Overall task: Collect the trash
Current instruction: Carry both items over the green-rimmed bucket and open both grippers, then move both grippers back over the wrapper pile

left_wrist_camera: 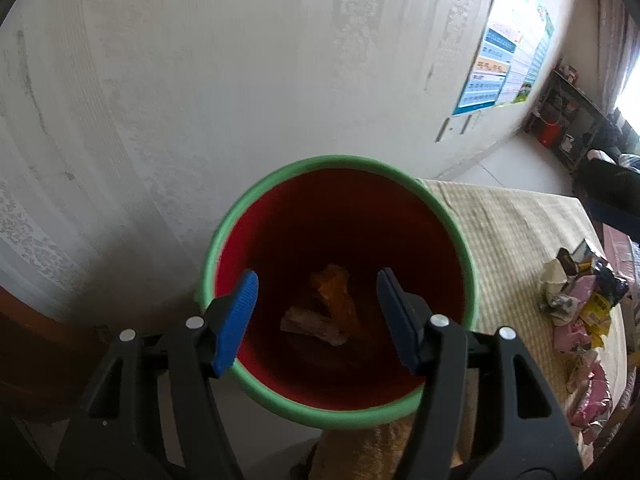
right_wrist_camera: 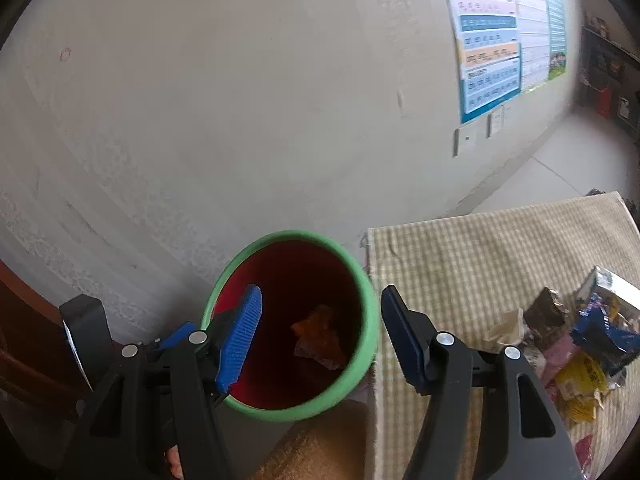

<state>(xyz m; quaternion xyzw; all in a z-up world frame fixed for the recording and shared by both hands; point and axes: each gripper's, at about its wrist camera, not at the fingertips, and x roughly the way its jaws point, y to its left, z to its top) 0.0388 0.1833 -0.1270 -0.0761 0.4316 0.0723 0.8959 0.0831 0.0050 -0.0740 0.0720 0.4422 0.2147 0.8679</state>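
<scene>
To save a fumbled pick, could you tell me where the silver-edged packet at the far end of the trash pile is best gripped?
Probably by the silver-edged packet's raised upper edge, coming from above. It sticks up clear of the trash pile, so the open right gripper could close across that thin edge without snagging its neighbours.

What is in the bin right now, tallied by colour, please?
Orange wrapper: 1
Pale wrapper: 1
Total: 2 visible in the bin; anything under them is hidden.
</scene>
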